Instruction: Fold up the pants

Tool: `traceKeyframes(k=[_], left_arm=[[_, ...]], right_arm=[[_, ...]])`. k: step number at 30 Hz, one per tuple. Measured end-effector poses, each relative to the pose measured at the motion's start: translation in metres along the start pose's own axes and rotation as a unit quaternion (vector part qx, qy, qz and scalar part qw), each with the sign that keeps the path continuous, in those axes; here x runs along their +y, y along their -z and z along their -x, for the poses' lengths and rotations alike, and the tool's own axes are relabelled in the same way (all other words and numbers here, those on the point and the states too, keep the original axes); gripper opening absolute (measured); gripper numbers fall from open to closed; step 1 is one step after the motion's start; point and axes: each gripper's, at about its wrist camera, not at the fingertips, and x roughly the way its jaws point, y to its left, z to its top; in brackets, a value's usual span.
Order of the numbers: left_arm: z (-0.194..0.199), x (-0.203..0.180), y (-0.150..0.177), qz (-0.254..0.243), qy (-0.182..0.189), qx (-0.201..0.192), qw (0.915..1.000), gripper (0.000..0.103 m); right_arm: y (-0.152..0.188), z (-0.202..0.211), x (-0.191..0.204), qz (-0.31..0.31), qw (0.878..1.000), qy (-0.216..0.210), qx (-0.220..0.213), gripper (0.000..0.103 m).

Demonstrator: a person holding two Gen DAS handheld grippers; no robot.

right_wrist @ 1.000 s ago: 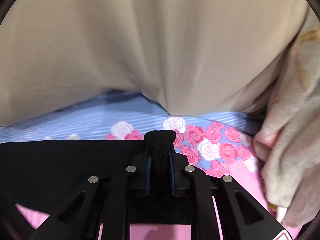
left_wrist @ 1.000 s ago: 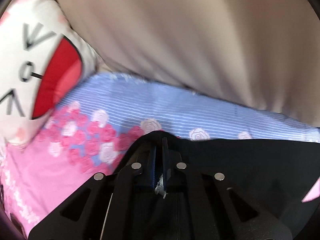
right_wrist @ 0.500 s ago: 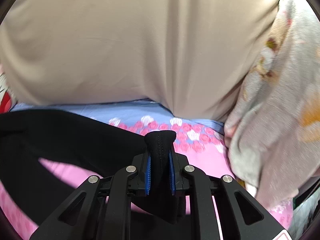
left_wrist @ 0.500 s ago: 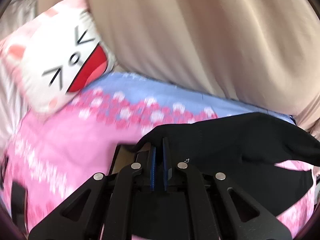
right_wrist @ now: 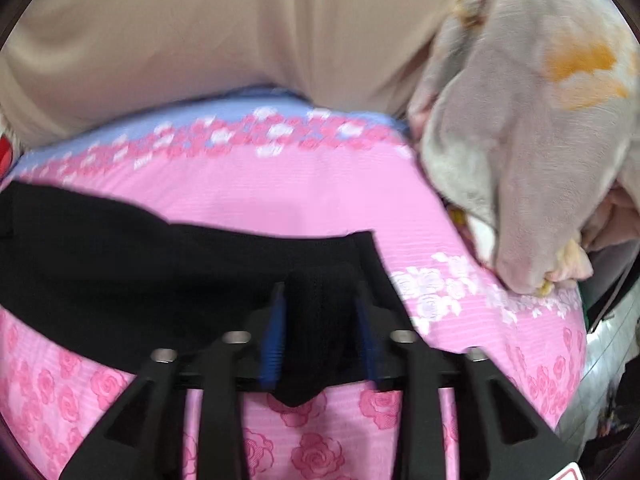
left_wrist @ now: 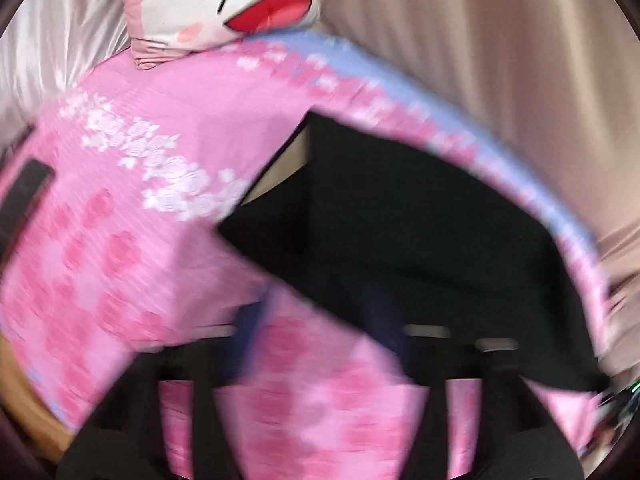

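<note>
Your right gripper pinches a fold of the black pants while your left gripper, jaws spread and empty, has let go, so the hem near the cat pillow could slump unevenly.

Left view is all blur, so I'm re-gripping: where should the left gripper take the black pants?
Probably the free corner of the black pants lying on the pink sheet, approached from the pillow side along the sheet. That pointed edge looks exposed; the right gripper pinches the opposite end.

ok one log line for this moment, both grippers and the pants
left gripper: open, blurred | right gripper: shut on black pants | pants: partly lying on pink floral sheet
</note>
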Motion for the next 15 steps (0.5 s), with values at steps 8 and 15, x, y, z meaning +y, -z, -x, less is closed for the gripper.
traceKeyframes(k=[8, 15], left_arm=[[-0.047, -0.036, -0.024, 0.039, 0.058, 0.034, 0.997, 0.097], [-0.079, -0.024, -0.041, 0.097, 0.105, 0.079, 0.9866, 0.008]], right_arm=[[-0.018, 0.065, 0.012, -0.037, 0.996, 0.005, -0.082, 0.061], [-0.011, 0.08, 0.079, 0.007, 0.997, -0.035, -0.073, 0.064]])
